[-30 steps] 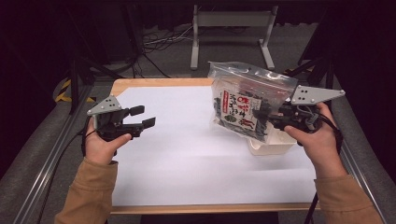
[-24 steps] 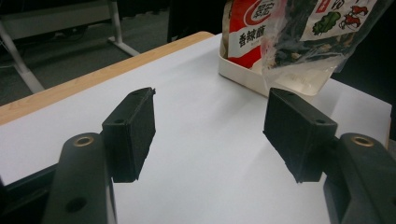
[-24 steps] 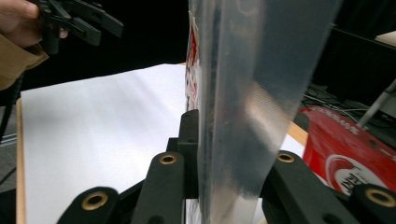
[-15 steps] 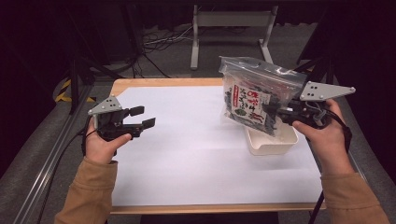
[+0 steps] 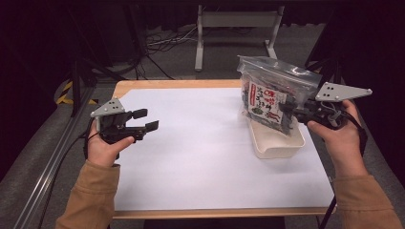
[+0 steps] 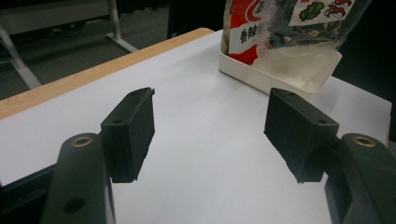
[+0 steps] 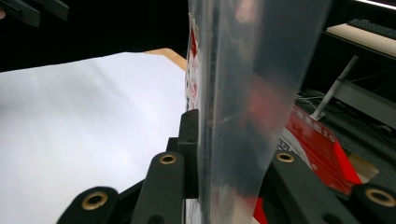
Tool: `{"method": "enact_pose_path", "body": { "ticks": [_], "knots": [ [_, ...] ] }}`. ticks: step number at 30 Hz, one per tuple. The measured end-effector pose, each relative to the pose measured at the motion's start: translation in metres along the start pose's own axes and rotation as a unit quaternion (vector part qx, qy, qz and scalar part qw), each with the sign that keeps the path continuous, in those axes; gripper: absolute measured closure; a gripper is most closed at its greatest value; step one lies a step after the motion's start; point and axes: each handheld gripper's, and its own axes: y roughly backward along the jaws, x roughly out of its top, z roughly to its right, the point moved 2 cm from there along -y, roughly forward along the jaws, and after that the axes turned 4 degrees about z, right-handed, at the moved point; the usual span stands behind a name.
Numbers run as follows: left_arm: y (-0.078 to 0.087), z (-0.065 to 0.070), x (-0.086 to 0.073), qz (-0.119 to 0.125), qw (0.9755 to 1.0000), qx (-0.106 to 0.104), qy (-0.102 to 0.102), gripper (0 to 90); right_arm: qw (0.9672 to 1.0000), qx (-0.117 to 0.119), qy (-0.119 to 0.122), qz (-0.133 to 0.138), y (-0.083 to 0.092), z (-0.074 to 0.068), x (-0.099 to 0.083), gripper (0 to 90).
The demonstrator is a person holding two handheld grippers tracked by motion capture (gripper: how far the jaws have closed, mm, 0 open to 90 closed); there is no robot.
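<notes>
Over the right side of the table, the bag [image 5: 274, 95] hangs upright in your right gripper [image 5: 290, 112], its lower edge dipping into the white tray [image 5: 277, 143] beneath it. It is a clear zip bag with dark contents and a printed packet in red and white showing through its front. Your right jaws are clamped on the bag's side edge; in the right gripper view the clear plastic [image 7: 243, 93] rises straight up between the two black jaws, pinched flat, with the red packet showing behind it. The tray sits on the white sheet [image 5: 200, 157] that covers the table, near its right edge.

Your left gripper [image 5: 149, 120] is well apart from the bag, on the left side of the sheet, just above it. Its jaws stand wide with nothing between them; in the left gripper view they frame bare sheet, with the tray [image 6: 243, 72] and the bag's lower part [image 6: 280, 28] beyond them.
</notes>
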Motion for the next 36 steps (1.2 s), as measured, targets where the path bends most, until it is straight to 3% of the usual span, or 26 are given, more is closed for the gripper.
{"method": "enact_pose_path", "body": {
  "ticks": [9,17,27,36],
  "knots": [
    [0.000,-0.001,-0.001,-0.003,1.0000,0.001,0.003,33.9,1.0000,-0.009,0.002,0.000,0.000,0.010,-0.012,75.7],
    [0.000,-0.002,-0.002,-0.005,1.0000,0.003,0.005,33.9,0.9998,-0.016,-0.012,-0.003,0.000,0.018,-0.025,75.7],
    [-0.001,-0.002,-0.002,-0.006,1.0000,0.003,0.001,33.8,0.9986,-0.041,-0.017,-0.028,0.005,0.022,-0.034,75.6],
    [-0.001,-0.003,-0.003,-0.007,1.0000,0.002,0.002,33.8,0.9985,-0.035,-0.030,-0.027,0.006,0.022,-0.039,75.6]
  ]
}}
